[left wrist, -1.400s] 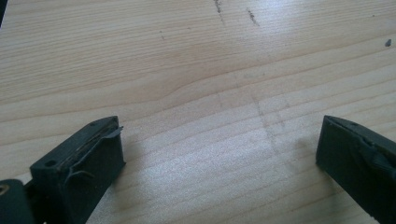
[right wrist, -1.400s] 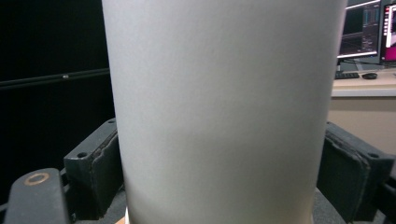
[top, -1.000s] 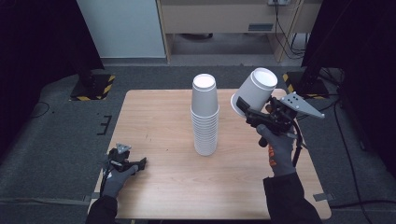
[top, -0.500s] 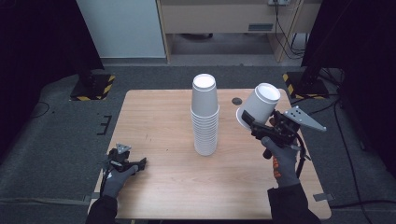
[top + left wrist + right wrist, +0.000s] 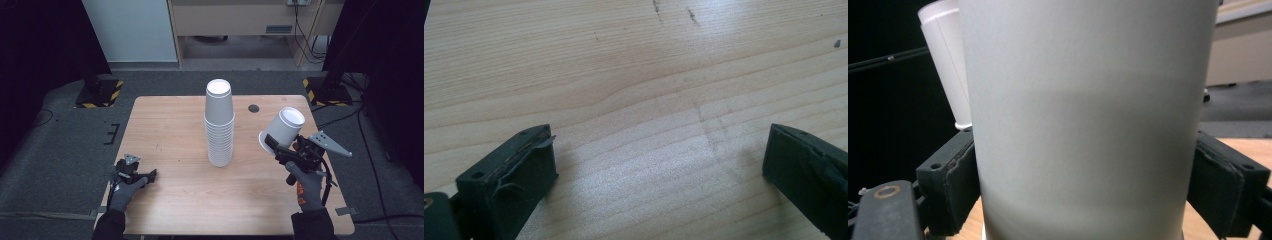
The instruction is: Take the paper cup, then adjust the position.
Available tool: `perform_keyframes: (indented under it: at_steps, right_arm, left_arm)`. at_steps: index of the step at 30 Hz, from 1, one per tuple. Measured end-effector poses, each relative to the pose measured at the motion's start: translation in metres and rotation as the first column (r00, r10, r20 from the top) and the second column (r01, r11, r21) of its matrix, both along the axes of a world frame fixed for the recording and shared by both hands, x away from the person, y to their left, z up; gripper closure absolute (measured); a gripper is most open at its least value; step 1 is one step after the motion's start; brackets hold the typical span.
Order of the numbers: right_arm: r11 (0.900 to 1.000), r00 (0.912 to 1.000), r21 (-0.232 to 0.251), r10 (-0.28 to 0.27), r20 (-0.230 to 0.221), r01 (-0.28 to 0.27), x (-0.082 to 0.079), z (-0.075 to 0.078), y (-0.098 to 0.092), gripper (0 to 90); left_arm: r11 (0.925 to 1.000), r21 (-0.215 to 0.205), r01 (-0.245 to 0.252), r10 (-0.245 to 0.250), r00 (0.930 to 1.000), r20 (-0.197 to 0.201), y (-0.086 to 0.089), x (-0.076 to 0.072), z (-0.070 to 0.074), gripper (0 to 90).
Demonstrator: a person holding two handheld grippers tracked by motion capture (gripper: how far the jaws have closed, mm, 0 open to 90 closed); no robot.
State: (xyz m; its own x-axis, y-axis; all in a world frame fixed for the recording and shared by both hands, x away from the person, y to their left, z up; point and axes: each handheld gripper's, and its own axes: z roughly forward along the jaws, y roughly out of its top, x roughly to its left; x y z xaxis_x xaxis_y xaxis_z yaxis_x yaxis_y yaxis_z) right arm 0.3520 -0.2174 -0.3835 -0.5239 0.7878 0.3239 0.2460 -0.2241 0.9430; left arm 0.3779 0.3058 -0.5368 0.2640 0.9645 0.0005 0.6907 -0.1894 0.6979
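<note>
While the right gripper (image 5: 280, 145) clamped a tilted cup (image 5: 281, 131) right of the stack (image 5: 219, 125), presumably for setting it down apart, the left gripper (image 5: 145, 175) lay wide open, idle.

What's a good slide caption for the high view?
Right gripper holds one white cup beside the cup stack.

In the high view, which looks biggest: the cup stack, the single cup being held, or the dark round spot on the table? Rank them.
1. Cup stack, clearly the largest.
2. Held cup, clamped in the right tool; raised nearer the camera, so slightly flattered.
3. Dark round spot, the smallest.
</note>
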Motion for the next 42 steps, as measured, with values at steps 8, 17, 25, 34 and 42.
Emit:
perform_keyframes:
  at_steps: [8, 17, 25, 34, 42]
  right_arm:
    - [1.000, 0.9987, 0.009, -0.005, -0.050, 0.006, -0.009, -0.020, -0.005, 13.2]
    - [0.996, 0.9930, 0.089, 0.006, -0.118, 0.005, -0.006, -0.039, -0.012, 13.2]
    - [0.990, 0.9908, 0.143, 0.003, -0.136, 0.017, -0.004, -0.042, -0.014, 13.2]
    - [0.972, 0.9881, 0.234, 0.000, -0.154, 0.036, -0.002, -0.043, -0.020, 13.2]
    - [0.963, 0.9864, 0.267, 0.006, -0.164, 0.039, -0.002, -0.044, -0.021, 13.2]
  left_arm:
    - [0.9999, -0.004, -0.015, 0.015, 0.9998, 0.013, 0.001, -0.002, 0.001, 3.8]
    - [0.9988, -0.046, -0.014, 0.018, 0.9950, 0.098, 0.003, -0.007, 0.011, 14.5]
    - [0.9916, -0.105, 0.075, -0.052, 0.9771, 0.206, -0.007, -0.012, 0.023, 18.2]
    - [0.9712, -0.130, 0.200, -0.147, 0.9304, 0.336, -0.033, -0.020, 0.042, 20.7]
    - [0.9529, -0.154, 0.261, -0.181, 0.8987, 0.399, -0.053, -0.027, 0.053, 21.4]
